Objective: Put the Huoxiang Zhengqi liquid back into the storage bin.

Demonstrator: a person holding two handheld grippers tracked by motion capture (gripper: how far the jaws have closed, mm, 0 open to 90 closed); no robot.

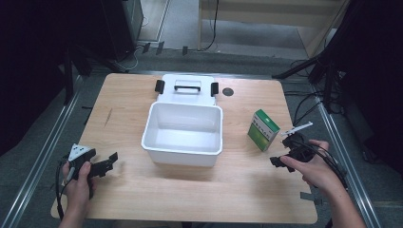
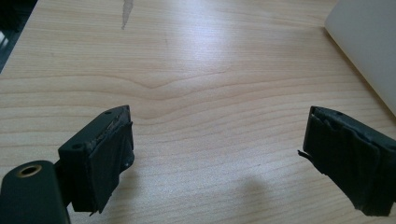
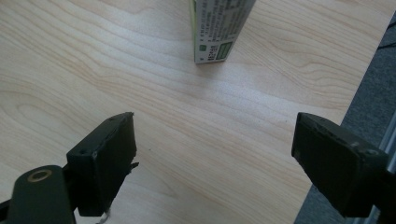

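A green-and-white carton [image 1: 263, 129] is shown standing upright on the wooden surface [image 1: 190, 190], its long axis vertical, just to the right of an open white bin [image 1: 183, 134] whose lid [image 1: 188, 89] lies behind it. The right gripper [image 1: 281, 160] is held near the carton, on the side closer to the person and slightly to the right; in the right gripper view the carton's [image 3: 219, 28] lower end is seen straight ahead of the fingers [image 3: 105, 163], apart from them, with bare surface between. These fingers are spread wide and nothing is held in them. The right hand [image 1: 317, 168] is wrapped over the gripper body, the forearm entering from the lower right, and the gripper is pointed up and to the left toward the carton.

The left gripper [image 1: 107, 164] is held low over the surface at the bin's left, well apart from the carton; its fingers [image 2: 105, 163] are likewise parted and empty, the bin's wall [image 2: 369, 42] showing at the edge of its view. The right hand is judged the nearer one for a grasp, to be made by a short advance forward.
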